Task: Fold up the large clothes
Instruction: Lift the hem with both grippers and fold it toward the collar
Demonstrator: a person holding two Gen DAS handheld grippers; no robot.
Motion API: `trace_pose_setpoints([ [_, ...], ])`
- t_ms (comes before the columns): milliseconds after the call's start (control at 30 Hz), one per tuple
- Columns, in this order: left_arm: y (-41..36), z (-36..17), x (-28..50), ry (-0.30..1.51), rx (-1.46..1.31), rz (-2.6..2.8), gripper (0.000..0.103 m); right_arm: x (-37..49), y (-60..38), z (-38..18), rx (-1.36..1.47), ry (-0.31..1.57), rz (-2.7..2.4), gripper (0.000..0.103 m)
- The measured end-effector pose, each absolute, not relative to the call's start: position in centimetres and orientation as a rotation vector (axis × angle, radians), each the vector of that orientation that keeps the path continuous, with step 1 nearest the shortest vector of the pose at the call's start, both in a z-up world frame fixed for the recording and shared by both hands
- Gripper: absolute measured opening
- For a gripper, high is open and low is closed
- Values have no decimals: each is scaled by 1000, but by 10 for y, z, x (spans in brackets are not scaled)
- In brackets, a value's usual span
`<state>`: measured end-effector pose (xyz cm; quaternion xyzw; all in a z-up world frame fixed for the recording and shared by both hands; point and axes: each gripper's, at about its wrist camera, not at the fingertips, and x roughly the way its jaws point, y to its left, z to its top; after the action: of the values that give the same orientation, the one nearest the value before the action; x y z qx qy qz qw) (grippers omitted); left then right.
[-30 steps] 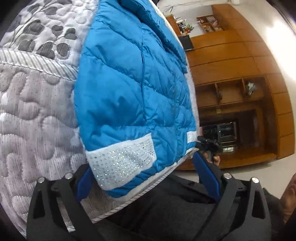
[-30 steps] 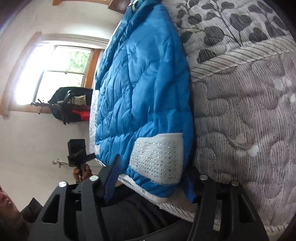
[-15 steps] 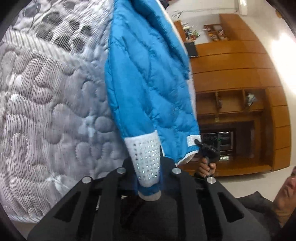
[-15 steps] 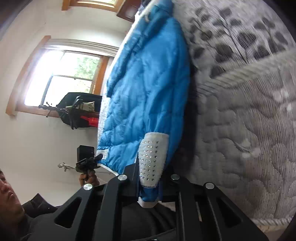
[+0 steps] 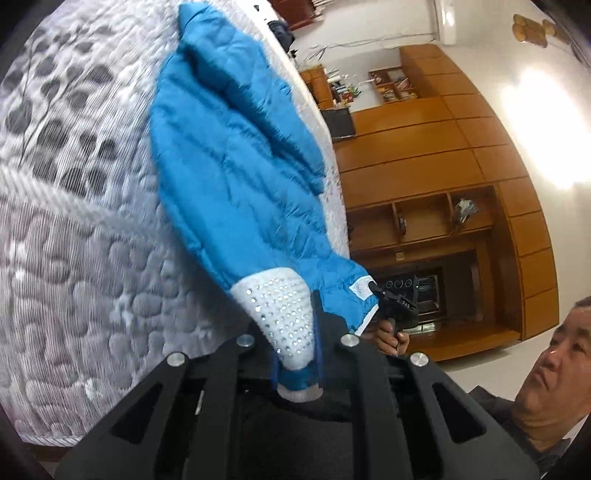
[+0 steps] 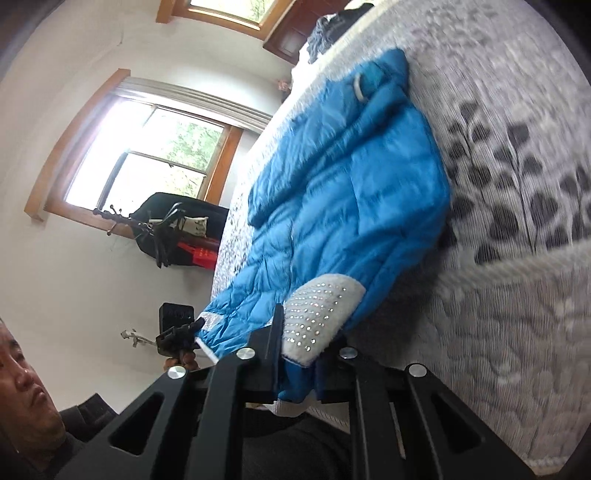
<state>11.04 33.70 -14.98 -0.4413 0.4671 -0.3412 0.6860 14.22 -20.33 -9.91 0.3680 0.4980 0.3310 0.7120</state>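
Note:
A blue quilted jacket (image 5: 236, 166) lies lengthwise on the grey patterned bed (image 5: 74, 258), collar at the far end. Each of its near hem corners carries a white studded patch (image 5: 284, 314). My left gripper (image 5: 295, 332) is shut on one patch. In the right wrist view the jacket (image 6: 351, 192) stretches away over the bed (image 6: 517, 314), and my right gripper (image 6: 299, 343) is shut on the other studded patch (image 6: 321, 314). Each view also catches the opposite gripper pinching its hem corner: the right gripper (image 5: 397, 308) and the left gripper (image 6: 179, 338). The hem end hangs lifted off the mattress edge.
A wooden wall cabinet (image 5: 443, 184) stands beyond the bed on one side. A window (image 6: 147, 155) and a coat rack with a black bag (image 6: 177, 229) are on the other. Dark clothes (image 6: 332, 26) lie at the bed's far end. The person (image 5: 554, 369) stands at the foot.
Both grippers went from open around the studded hem patches to shut on them. They have since drawn back and up, lifting the hem and narrowing the jacket's lower end.

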Motion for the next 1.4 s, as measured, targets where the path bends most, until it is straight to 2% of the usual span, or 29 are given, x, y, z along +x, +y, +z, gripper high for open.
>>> trace_pose_setpoints([
  [167,348,-137,139,1009,-1006,-761,11,173,-200,-80,801,1073,726,12],
  [500,364,-111,251,976,-1011,-746,11,277,-191,-58,768,1058,657,12],
  [833,377,-143,365,1102,-1019,-623,12,394,-177,-107,779,1198,525,12],
  [933,381,-159,389,1144,-1035,-594,14,416,-176,-127,789,1248,500,16],
  [1067,391,-170,404,1161,-1110,-596,24,435,-182,-141,870,1285,518,25],
  [1133,397,-160,401,1119,-1131,-631,40,438,-189,-134,926,1277,563,32],
  [1167,402,-150,397,1078,-1118,-647,65,439,-192,-128,931,1267,581,38],
  [1200,407,-139,393,1037,-1083,-624,85,438,-195,-119,915,1246,596,41],
  [1267,413,-124,390,993,-1029,-628,88,437,-202,-103,870,1203,593,54],
  [1400,411,-102,387,983,-834,-619,88,436,-200,-81,698,1153,570,55],
])
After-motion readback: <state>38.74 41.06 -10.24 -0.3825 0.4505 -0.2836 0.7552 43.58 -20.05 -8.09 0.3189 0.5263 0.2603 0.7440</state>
